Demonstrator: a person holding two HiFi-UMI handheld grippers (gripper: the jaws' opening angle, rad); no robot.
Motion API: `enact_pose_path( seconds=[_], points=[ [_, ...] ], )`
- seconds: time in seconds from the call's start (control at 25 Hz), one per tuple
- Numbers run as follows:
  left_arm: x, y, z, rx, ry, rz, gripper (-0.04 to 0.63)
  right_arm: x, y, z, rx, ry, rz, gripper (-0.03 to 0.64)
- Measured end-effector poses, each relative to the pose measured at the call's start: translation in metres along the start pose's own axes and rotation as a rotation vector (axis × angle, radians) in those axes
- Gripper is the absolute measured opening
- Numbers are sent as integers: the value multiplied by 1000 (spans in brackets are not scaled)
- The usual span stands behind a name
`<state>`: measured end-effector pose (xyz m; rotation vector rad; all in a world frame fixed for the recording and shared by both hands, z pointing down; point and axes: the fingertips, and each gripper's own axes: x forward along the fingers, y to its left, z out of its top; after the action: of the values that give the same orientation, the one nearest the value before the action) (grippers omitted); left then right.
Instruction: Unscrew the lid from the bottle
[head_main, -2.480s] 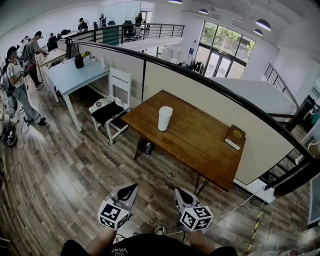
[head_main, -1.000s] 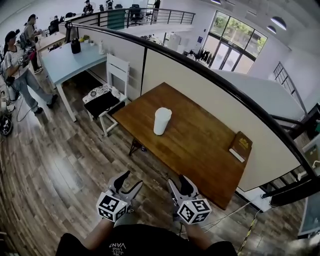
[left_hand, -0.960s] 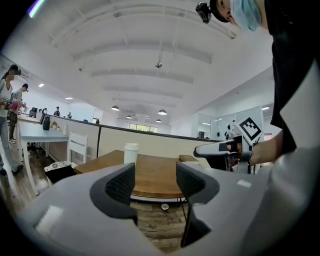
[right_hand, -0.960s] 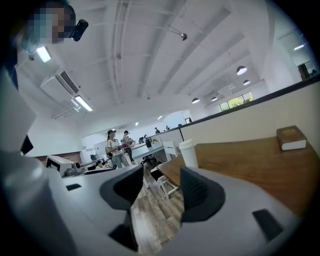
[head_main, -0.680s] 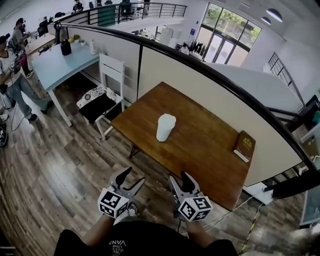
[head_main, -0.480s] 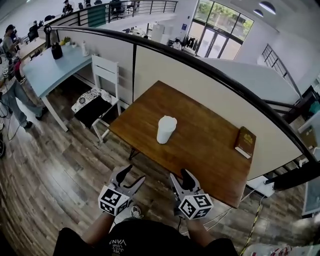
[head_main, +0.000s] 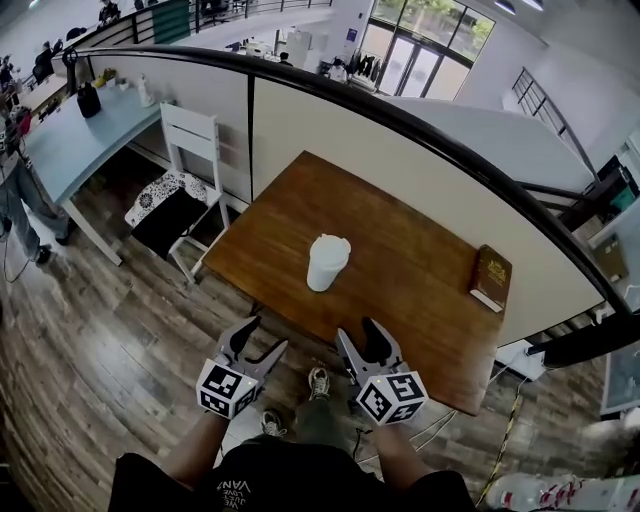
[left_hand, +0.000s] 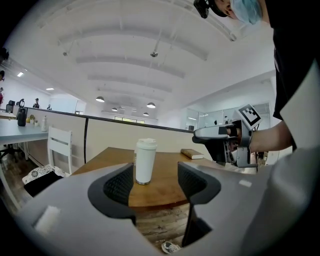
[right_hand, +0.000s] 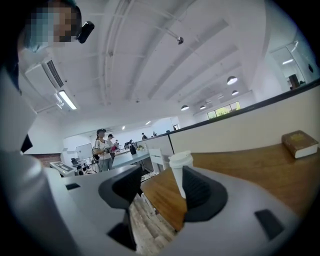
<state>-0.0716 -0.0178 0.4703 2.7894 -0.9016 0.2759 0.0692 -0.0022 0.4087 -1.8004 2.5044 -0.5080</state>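
Note:
A white bottle (head_main: 326, 262) with a white lid stands upright near the middle of a brown wooden table (head_main: 420, 300). It also shows as the bottle (left_hand: 145, 161) in the left gripper view and the bottle (right_hand: 180, 172) in the right gripper view. Both grippers hang short of the table's near edge, well apart from the bottle. My left gripper (head_main: 258, 343) is opening with nothing between its jaws. My right gripper (head_main: 358, 338) is opening too, also empty.
A brown book (head_main: 491, 278) lies at the table's right end. A low partition wall (head_main: 300, 125) with a dark rail runs behind the table. A white chair (head_main: 180, 180) and a pale blue table (head_main: 70, 140) stand to the left. The person's shoes (head_main: 318, 381) show on the wood floor.
The view has closed in on the table, which now lies nearer the grippers. Both grippers keep their spacing and their jaws stand a little wider.

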Motion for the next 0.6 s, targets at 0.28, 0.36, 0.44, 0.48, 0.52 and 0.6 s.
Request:
enact_pose_path(
  seconds=[0.28, 0.36, 0.44, 0.48, 0.52, 0.6],
  points=[
    [54, 18, 1, 0, -20, 36, 289, 46, -28, 2, -44, 56, 78, 246],
    [72, 21, -1, -7, -13, 41, 295, 60, -38, 3, -66, 72, 104, 250],
    [90, 27, -6, -7, -14, 49, 303, 75, -46, 4, -90, 82, 132, 256],
    [99, 30, -8, -8, -15, 53, 308, 82, -50, 4, -101, 87, 145, 259],
    [108, 33, -11, -10, -15, 54, 311, 88, -54, 4, -112, 91, 158, 261],
    [124, 38, -17, -11, -13, 53, 317, 100, -62, 3, -127, 94, 183, 267]
  ],
)
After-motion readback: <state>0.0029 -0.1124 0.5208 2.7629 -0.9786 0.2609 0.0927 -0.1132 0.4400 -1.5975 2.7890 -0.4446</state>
